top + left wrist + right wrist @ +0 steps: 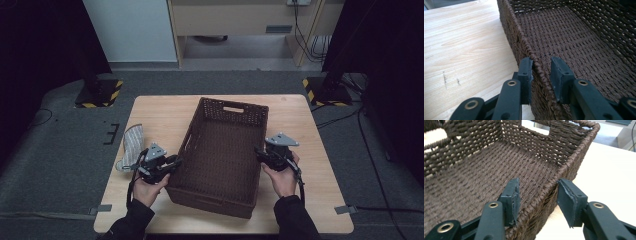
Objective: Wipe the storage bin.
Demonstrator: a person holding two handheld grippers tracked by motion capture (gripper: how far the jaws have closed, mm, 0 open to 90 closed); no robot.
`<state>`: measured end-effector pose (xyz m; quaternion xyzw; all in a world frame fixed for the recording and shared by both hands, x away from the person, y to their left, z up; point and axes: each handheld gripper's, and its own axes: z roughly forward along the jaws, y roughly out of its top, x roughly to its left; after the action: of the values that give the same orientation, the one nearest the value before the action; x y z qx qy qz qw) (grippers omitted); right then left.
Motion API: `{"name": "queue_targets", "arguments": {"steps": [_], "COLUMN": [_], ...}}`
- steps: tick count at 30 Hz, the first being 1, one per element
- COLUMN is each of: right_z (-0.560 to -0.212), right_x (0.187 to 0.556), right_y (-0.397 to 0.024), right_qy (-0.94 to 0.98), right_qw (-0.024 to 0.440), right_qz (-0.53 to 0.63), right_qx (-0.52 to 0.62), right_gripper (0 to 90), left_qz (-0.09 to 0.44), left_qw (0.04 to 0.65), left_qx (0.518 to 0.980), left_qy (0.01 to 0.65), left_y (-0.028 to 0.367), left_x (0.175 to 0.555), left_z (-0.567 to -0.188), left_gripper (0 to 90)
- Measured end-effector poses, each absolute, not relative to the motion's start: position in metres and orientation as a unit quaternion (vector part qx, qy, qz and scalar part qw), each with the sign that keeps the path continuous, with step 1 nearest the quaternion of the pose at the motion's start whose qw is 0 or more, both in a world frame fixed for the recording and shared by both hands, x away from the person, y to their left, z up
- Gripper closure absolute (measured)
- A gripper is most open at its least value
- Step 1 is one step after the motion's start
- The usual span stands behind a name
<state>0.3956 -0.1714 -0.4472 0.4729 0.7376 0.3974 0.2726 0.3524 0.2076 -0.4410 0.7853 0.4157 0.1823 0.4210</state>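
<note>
Both tongs (left (176,161), right (258,151)) straddle opposite basket (220,150) rims, palms up.

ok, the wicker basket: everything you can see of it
The basket is dark brown woven wicker, rectangular, open-topped and empty, with a handle slot cut in each end wall. It stands upright on the light wooden table, turned slightly askew. The left hand-held gripper straddles its left rim, one pad touching; the right hand-held gripper straddles the right rim.

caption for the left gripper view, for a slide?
Left tongs straddle the basket rim, outer pad on the weave, inner pad just off it, table alongside.
</note>
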Motion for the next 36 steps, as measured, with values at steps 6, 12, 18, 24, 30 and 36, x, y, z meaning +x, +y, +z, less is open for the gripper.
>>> {"name": "queue_targets", "arguments": {"steps": [6, 12, 18, 24, 30, 36], "right_z": [-0.447, -0.448, -0.447, -0.447, -0.446, -0.446], "right_x": [0.398, 0.403, 0.403, 0.403, 0.403, 0.402], "right_y": [-0.172, -0.173, -0.173, -0.174, -0.177, -0.179], "right_qy": [0.74, 0.739, 0.74, 0.743, 0.741, 0.74], "right_qw": [0.276, 0.281, 0.284, 0.285, 0.286, 0.284], "right_qz": [0.396, 0.396, 0.393, 0.39, 0.386, 0.386], "right_qx": [0.468, 0.467, 0.467, 0.464, 0.469, 0.472], "right_gripper": [57.2, 61.3, 62.4, 63.4, 64.7, 64.6], "left_qz": [0.189, 0.204, 0.213, 0.228, 0.243, 0.279], "left_qw": [0.43, 0.449, 0.453, 0.446, 0.438, 0.42], "left_qx": [0.78, 0.759, 0.739, 0.724, 0.71, 0.704], "left_qy": [0.414, 0.425, 0.451, 0.475, 0.495, 0.5], "left_y": [0.208, 0.226, 0.248, 0.27, 0.289, 0.3], "left_x": [0.348, 0.347, 0.35, 0.354, 0.356, 0.357], "left_z": [-0.436, -0.427, -0.426, -0.426, -0.428, -0.432], "left_gripper": [56.7, 49.2, 42.4, 35.2, 28.9, 28.0]}}
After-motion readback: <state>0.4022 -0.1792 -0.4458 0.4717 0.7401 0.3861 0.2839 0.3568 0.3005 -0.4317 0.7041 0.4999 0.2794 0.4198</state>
